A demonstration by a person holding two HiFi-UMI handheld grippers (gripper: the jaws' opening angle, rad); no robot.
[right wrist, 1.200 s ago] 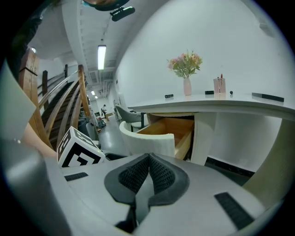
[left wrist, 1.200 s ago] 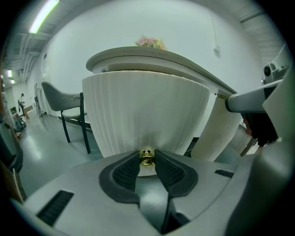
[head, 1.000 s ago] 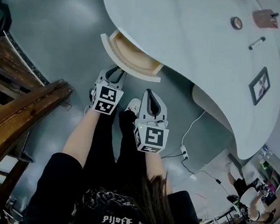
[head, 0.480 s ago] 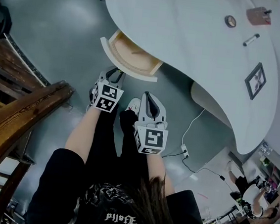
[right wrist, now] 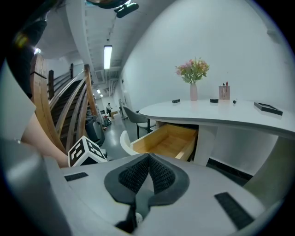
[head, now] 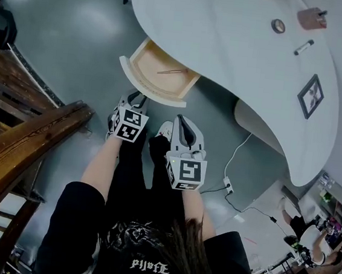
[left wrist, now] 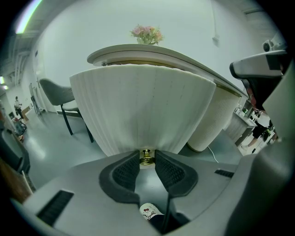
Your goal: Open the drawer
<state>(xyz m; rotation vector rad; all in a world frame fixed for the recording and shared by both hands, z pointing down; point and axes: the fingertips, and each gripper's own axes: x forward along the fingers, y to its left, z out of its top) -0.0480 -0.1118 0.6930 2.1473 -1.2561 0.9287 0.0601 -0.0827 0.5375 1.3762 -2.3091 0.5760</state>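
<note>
A wooden drawer [head: 159,74] with a curved white ribbed front [left wrist: 143,115] stands pulled out from under the white table [head: 229,42]. My left gripper [head: 137,97] is at the middle of that front, its pads shut on the small brass knob [left wrist: 147,157]. A thin stick [head: 172,72] lies inside the drawer. My right gripper [head: 182,121] hangs beside the left one, away from the drawer, its pads closed together with nothing between them. In the right gripper view the open drawer [right wrist: 168,140] lies beyond the jaws.
A wooden stair rail [head: 18,141] runs along the left. The table's ribbed pedestal [head: 263,128] stands at the right, with a cable and power strip [head: 227,185] on the floor. A pen holder [head: 311,17] and small items sit on the table. A chair [left wrist: 60,94] stands behind.
The drawer has slid further out from under the table with my left gripper on its knob, showing more of its inside. My right gripper has lifted a little.
</note>
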